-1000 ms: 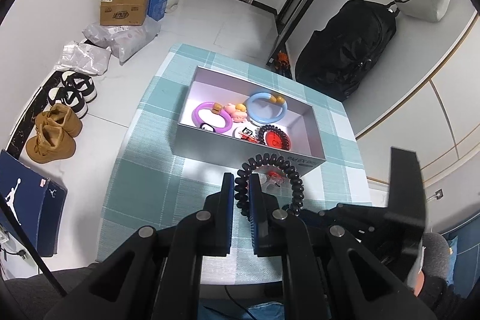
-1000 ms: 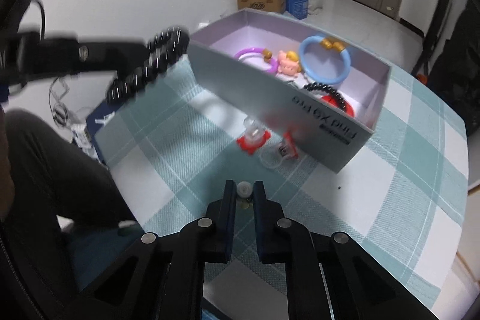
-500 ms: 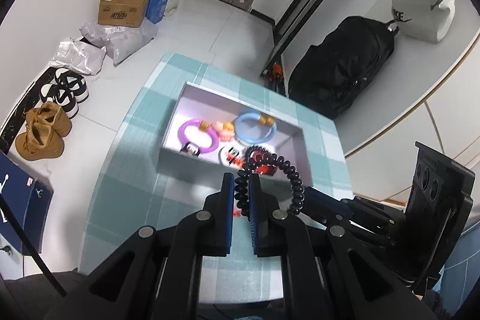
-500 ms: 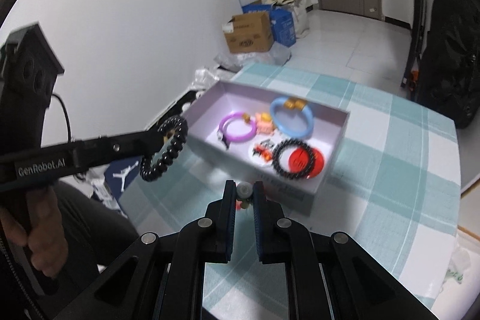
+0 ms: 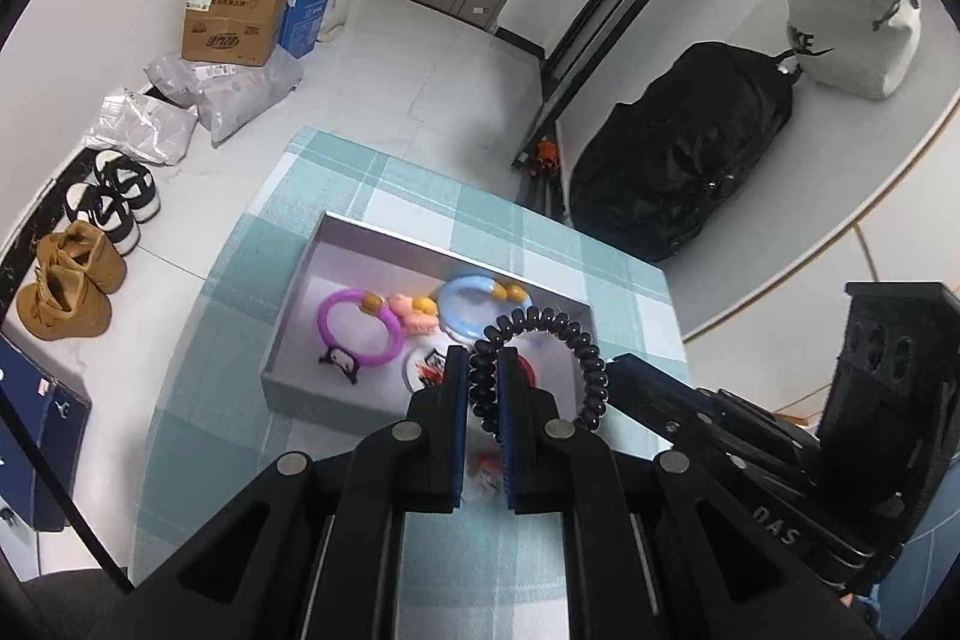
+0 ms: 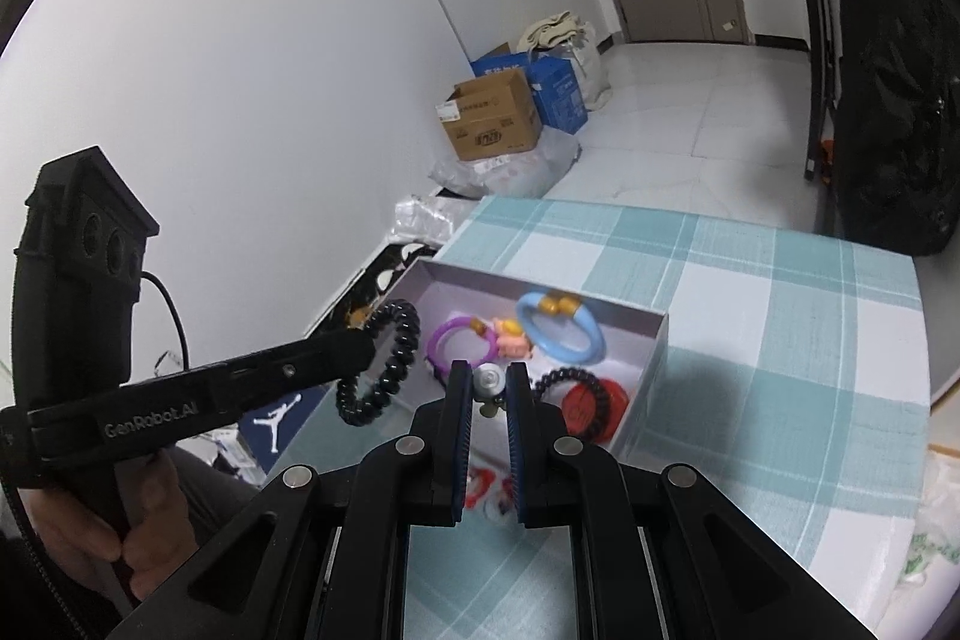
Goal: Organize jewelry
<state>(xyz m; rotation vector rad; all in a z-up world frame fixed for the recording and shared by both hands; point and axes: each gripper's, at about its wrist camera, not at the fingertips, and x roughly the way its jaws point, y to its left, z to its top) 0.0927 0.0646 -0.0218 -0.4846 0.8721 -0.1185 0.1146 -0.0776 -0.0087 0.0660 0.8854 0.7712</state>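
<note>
My left gripper is shut on a black coiled bracelet and holds it in the air over the near side of the open grey box. In the right wrist view the same bracelet hangs from the left gripper, left of the box. My right gripper is shut on a small silvery round piece above the box's near wall. Inside lie a purple ring, a blue ring, a pink charm and a black coil on a red disc.
The box sits on a table with a teal checked cloth. Small red pieces lie on the cloth in front of the box. Shoes, cardboard boxes and a black backpack stand on the floor around it. A hand grips the left tool.
Both grippers have risen away from the table, each keeping its piece. The left one has carried the black bracelet over the box's near edge. The right one has lifted and rolled, facing the box from higher up.
</note>
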